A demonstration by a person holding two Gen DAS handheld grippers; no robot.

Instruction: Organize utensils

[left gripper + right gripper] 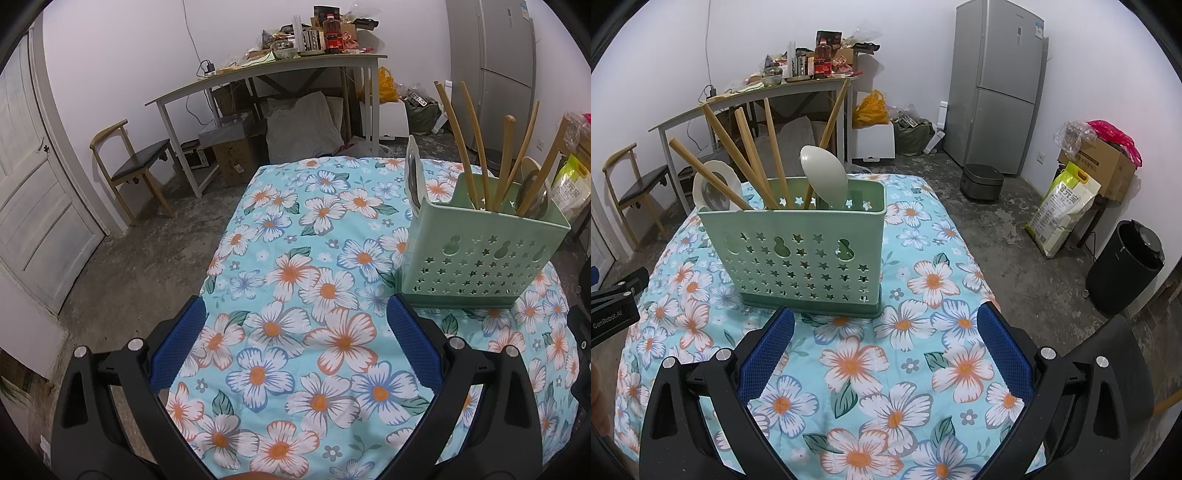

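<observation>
A pale green perforated utensil holder [480, 254] [809, 258] stands upright on the floral tablecloth [314, 295] [923, 350]. Several wooden chopsticks [458, 144] [746, 155] lean inside it, along with a cream rice spoon [824, 173] and a ladle [716, 192] [535, 199] at one end. My left gripper [295, 317] hovers open over the cloth, left of the holder, with nothing between its blue pads [413, 339]. My right gripper [886, 325] is open just in front of the holder, also empty. The left gripper's black body [617, 302] shows at the left edge of the right wrist view.
A cluttered desk [280, 66] [768, 88] stands by the far wall, with a wooden chair [136, 162] beside it. A fridge [997, 81], a rice cooker [982, 181], a rice bag [1063, 206] and a black bin [1123, 266] stand on the floor right of the table. A door [33, 184] is at left.
</observation>
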